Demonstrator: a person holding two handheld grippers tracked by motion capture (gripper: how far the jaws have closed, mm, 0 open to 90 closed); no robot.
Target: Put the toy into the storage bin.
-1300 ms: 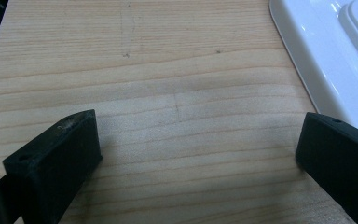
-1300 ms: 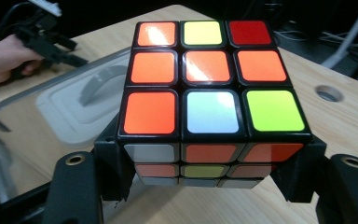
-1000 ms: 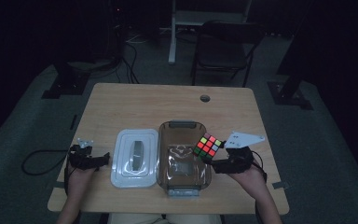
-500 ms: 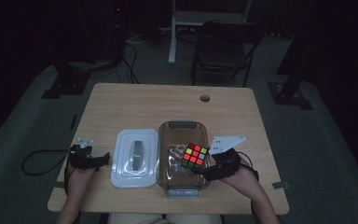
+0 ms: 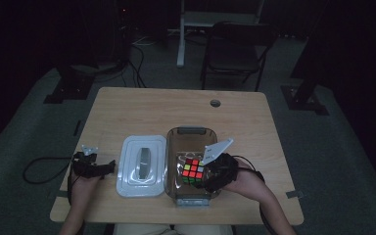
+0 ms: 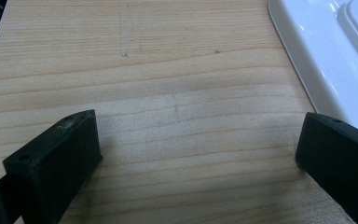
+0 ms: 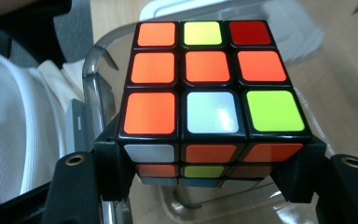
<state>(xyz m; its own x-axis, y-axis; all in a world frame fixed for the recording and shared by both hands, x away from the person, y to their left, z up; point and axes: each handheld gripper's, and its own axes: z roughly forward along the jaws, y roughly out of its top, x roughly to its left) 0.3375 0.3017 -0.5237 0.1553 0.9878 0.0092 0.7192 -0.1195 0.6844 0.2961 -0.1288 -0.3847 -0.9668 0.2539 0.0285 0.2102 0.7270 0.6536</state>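
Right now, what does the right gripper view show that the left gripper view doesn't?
Right gripper view: the puzzle cube clamped between its black jaws over the clear container, with a white garment at left. Left gripper view: jaws wide apart over the bare wooden table, with the white lid at the upper right edge. Shared: black jaws and light wood tabletop.

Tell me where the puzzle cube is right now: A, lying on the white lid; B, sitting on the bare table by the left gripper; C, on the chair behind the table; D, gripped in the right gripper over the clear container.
D: the right gripper has both jaws clamped on the puzzle cube, with the clear container beneath it.
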